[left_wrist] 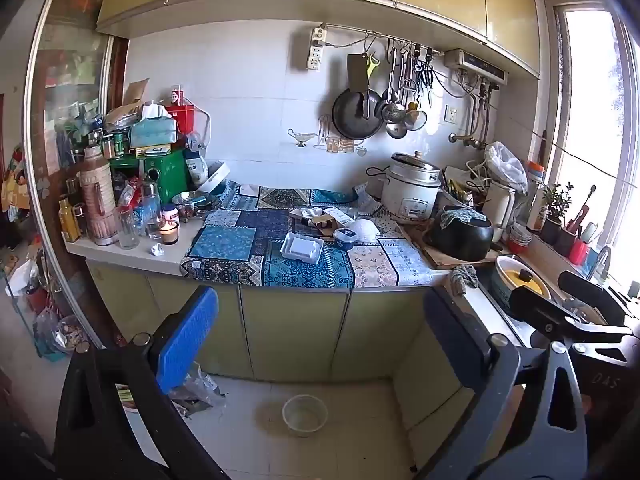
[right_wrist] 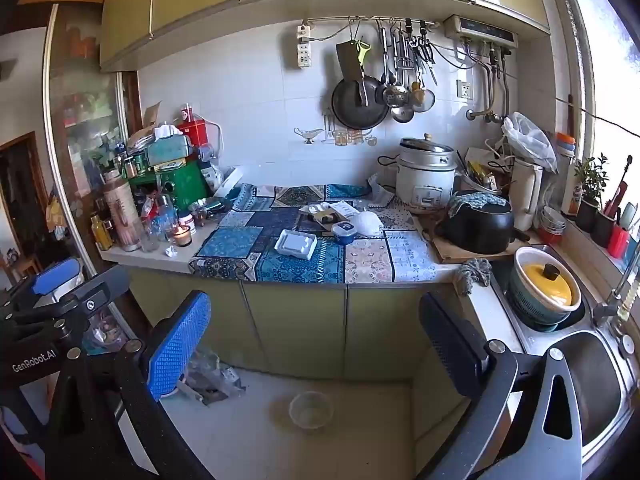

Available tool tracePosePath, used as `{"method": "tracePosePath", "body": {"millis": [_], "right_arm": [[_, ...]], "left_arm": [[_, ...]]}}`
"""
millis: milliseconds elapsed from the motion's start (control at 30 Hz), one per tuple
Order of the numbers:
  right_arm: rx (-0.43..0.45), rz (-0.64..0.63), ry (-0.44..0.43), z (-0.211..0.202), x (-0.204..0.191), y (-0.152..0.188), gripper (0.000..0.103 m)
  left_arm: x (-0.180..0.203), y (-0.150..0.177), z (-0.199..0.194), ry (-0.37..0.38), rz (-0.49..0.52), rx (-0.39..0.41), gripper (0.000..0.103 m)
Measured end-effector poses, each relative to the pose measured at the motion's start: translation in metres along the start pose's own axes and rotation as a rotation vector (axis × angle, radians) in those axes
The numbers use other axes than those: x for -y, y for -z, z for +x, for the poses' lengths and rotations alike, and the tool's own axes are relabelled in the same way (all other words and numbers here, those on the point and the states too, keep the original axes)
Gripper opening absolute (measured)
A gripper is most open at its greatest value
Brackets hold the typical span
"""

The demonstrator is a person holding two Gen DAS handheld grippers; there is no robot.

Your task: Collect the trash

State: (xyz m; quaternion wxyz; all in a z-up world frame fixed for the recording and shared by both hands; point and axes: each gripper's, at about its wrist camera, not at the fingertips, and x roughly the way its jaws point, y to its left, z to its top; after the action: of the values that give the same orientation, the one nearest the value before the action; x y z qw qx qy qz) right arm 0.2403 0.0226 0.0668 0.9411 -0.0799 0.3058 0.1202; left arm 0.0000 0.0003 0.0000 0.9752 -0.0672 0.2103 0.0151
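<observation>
Both grippers are open and empty, held in front of a kitchen counter. My left gripper (left_wrist: 320, 344) and my right gripper (right_wrist: 320, 340) point at the cupboard doors below the counter. On the patterned cloth (left_wrist: 224, 240) lie a white plastic tray (left_wrist: 301, 249), a small blue-lidded tub (left_wrist: 345, 237), a crumpled white wrapper (left_wrist: 365, 229) and paper packaging (left_wrist: 320, 218). A small crumpled paper ball (left_wrist: 157, 250) lies near a lit candle (left_wrist: 169, 233). On the floor stand a clear plastic bowl (left_wrist: 305, 414) and crumpled plastic bags (left_wrist: 196, 390). The same items show in the right wrist view: tray (right_wrist: 296, 244), bowl (right_wrist: 311, 409).
Bottles, jars and boxes crowd the counter's left end (left_wrist: 132, 168). A rice cooker (left_wrist: 412, 186) and a black pot (left_wrist: 460, 234) stand at the right. A sink (right_wrist: 592, 380) and a yellow-lidded pot (right_wrist: 546, 284) are at the far right. Utensils hang on the wall (left_wrist: 384, 100).
</observation>
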Motion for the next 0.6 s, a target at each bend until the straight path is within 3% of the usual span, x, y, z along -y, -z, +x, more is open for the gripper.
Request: {"method": "tracePosePath", "body": {"millis": [600], "right_arm": [[0.006, 0.005, -0.009, -0.003, 0.0055, 0.002, 0.103]], "left_arm": [[-0.0016, 0.0025, -0.0005, -0.003, 0.012, 0.004, 0.103]]}}
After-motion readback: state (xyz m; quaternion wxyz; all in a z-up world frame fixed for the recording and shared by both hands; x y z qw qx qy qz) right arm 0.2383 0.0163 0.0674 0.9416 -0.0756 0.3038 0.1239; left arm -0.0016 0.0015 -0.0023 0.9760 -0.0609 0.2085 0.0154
